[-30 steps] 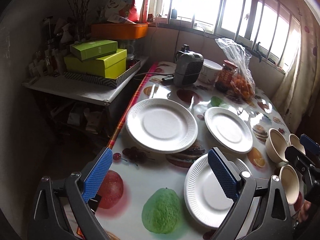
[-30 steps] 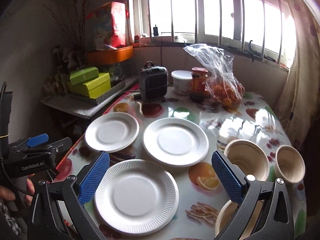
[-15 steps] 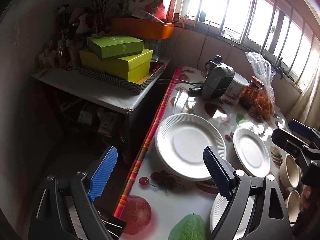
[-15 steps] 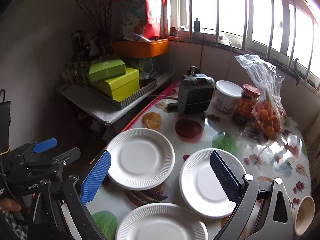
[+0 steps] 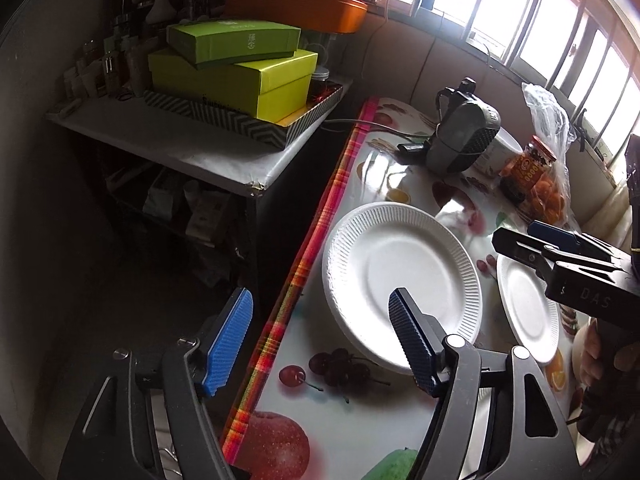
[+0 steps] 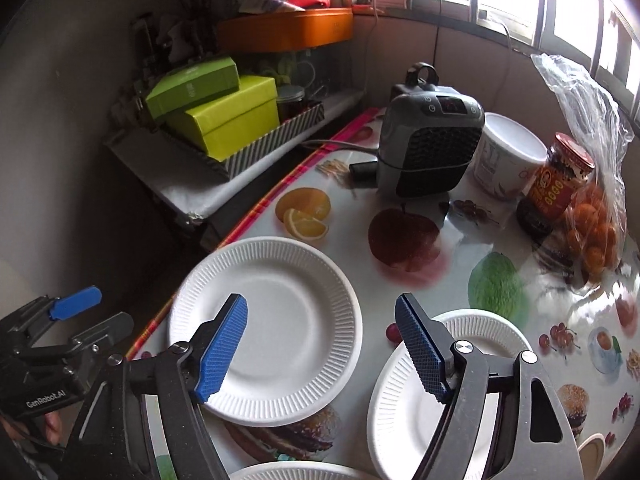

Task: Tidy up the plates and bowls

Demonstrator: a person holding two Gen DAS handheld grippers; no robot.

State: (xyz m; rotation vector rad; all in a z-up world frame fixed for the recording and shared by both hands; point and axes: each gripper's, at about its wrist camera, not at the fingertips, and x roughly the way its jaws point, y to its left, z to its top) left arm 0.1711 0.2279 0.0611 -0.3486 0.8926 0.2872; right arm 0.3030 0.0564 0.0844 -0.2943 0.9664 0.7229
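A large white paper plate (image 5: 400, 276) (image 6: 272, 328) lies near the table's left edge. My left gripper (image 5: 322, 340) hovers over its near rim with its jaws closing. One blue pad is above the plate, the other hangs past the table edge, and nothing is pressed between them. My right gripper (image 6: 322, 346) hovers over the same plate's right side, its jaws closing on nothing. A second plate (image 6: 444, 392) (image 5: 528, 308) lies to the right and a third plate's rim (image 6: 300, 472) shows at the bottom. A paper bowl (image 6: 592, 454) peeks in at bottom right.
At the back of the fruit-print table stand a grey heater (image 6: 428, 144), a white tub (image 6: 508, 156), a red-lidded jar (image 6: 556, 188) and a bag of oranges (image 6: 592, 232). Left of the table's red plaid edge (image 5: 304, 264) is a lower side table with green boxes (image 5: 240, 72).
Both views have swung left toward the plate at the table's left edge and come lower. Both pairs of jaws have narrowed. Most of the bowls have slid out of view.
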